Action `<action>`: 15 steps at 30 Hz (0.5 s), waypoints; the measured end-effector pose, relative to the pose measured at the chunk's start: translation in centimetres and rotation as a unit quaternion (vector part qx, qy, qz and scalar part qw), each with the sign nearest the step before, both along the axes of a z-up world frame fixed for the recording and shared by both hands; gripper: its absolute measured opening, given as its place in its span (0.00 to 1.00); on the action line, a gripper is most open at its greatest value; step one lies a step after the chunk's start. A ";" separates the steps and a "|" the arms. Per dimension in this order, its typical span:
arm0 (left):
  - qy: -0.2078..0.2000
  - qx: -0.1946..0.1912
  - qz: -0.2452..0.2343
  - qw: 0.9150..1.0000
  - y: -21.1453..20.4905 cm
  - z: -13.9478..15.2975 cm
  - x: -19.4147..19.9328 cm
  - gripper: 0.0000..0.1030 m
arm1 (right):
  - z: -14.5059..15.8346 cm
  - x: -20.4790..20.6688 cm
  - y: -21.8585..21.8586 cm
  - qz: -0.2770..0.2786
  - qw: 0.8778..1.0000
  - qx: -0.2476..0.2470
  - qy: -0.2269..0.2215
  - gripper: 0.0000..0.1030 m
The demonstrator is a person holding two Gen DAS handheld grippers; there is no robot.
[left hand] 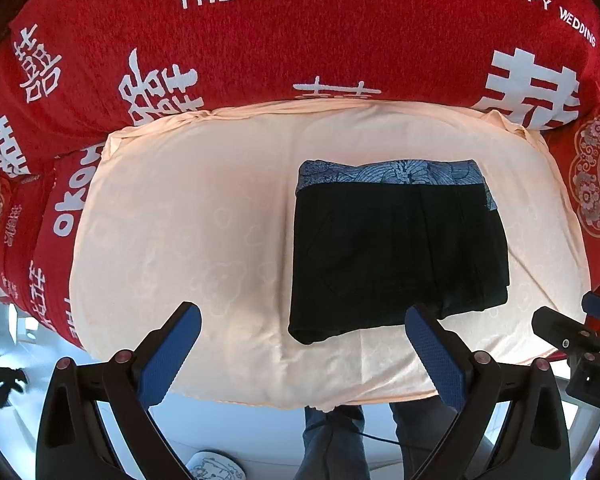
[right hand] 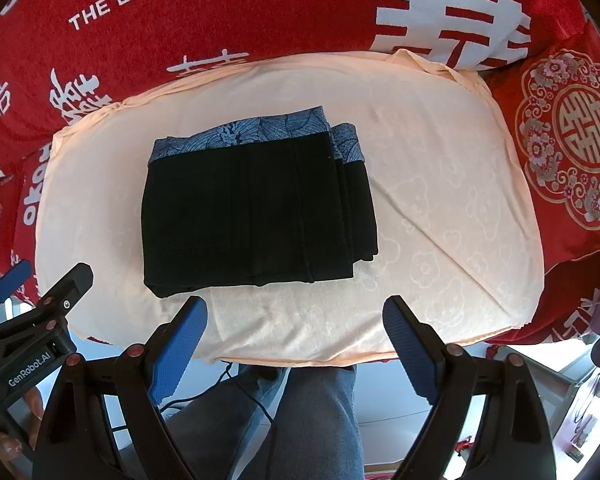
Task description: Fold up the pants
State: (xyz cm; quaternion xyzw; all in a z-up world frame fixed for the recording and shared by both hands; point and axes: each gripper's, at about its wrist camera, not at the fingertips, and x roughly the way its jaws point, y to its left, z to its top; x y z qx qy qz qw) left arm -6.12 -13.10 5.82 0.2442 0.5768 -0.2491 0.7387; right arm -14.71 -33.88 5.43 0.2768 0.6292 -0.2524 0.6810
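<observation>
1 pair of pants point(right hand: 256, 212) was seen folded on 1 peach cushion point(right hand: 440, 208); 2 grippers — left gripper point(left hand: 304, 328), right gripper point(right hand: 296, 316) — were held spread wide near the cushion's front edge, nothing grasped.

You are working in bright, even daylight; the cream cushion cover point(left hand: 204, 208) reads slightly washed out, and the floor near you is blown to pale glare; the black pants point(right hand: 252, 208) go so dark that their folds barely show; shadows are soft; both fisheye views bend hard at the rims, with black corners; focus stays sharp mid-frame.
</observation>
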 end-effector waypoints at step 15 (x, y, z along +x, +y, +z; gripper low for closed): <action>-0.003 -0.004 0.000 1.000 0.1 0.0 -0.3 0.99 | -0.1 0.1 0.3 0.002 1.000 0.000 0.000 0.89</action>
